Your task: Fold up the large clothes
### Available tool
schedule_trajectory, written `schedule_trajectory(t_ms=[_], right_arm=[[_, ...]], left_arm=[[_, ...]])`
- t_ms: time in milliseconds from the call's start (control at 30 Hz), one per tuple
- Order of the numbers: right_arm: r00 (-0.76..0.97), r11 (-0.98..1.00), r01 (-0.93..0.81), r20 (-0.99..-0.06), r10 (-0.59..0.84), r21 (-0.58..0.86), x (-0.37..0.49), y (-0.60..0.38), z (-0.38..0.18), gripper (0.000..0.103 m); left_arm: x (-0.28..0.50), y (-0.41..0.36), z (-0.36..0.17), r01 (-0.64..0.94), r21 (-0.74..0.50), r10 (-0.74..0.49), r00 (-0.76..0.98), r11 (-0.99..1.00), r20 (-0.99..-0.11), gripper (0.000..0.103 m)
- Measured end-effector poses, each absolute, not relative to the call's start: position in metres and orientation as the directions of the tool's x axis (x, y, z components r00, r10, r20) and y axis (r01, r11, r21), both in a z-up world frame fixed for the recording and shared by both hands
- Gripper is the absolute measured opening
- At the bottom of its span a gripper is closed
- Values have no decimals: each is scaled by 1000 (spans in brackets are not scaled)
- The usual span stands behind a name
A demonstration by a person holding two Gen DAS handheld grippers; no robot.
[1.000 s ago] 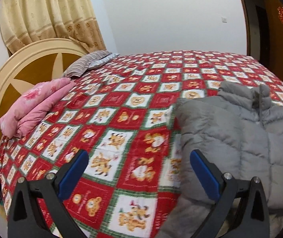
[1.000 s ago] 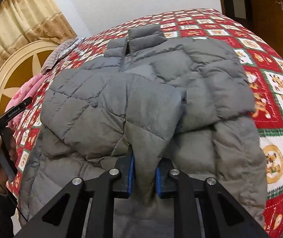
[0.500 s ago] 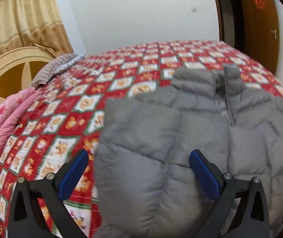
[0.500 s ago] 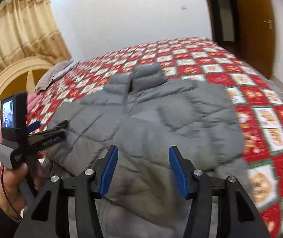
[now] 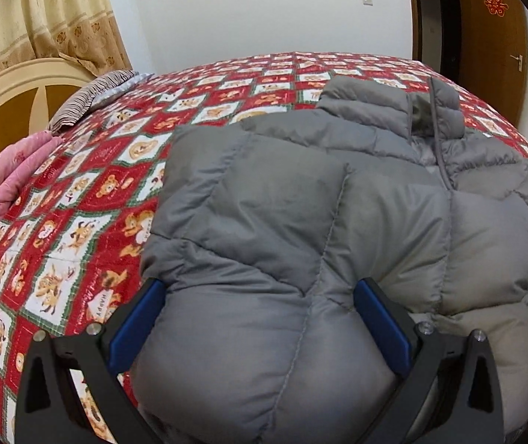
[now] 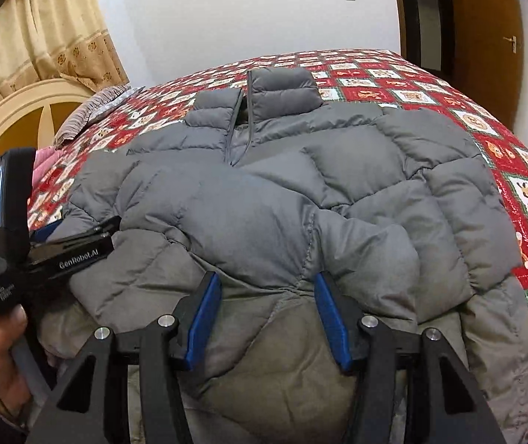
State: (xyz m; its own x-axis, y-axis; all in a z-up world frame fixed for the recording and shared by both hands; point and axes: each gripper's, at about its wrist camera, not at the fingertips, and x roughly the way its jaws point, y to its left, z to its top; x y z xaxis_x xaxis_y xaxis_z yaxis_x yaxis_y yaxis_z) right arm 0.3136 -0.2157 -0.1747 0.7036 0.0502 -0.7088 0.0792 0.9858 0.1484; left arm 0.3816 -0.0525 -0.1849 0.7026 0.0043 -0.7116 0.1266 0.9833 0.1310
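Observation:
A grey puffer jacket [image 5: 338,222] lies front up on the bed, collar at the far end, with both sleeves folded across its chest; it also shows in the right wrist view [image 6: 301,203]. My left gripper [image 5: 260,318] is open, its blue pads either side of the near left part of the jacket. My right gripper [image 6: 267,318] is open over the near hem, just below the folded sleeve. The left gripper also shows in the right wrist view [image 6: 79,233] at the jacket's left edge.
The bed has a red, white and green patterned quilt [image 5: 90,203]. A pink folded blanket [image 5: 1,192] and a striped pillow [image 5: 86,100] lie by the round headboard [image 5: 8,100] at left. A brown door [image 5: 493,37] stands at the far right.
My right gripper let go of the sleeve it held and opened. My left gripper swung right from the bare quilt onto the jacket. Both now sit low at the jacket's near end.

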Motion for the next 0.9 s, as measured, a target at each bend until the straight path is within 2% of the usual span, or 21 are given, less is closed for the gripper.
schedule_trajectory(t_ms=[900], right_arm=[[677,995,95,-735,-37,38,319,-199,-186,55]], left_arm=[[386,-55,-196,128,136,14,674,982,-738,103]])
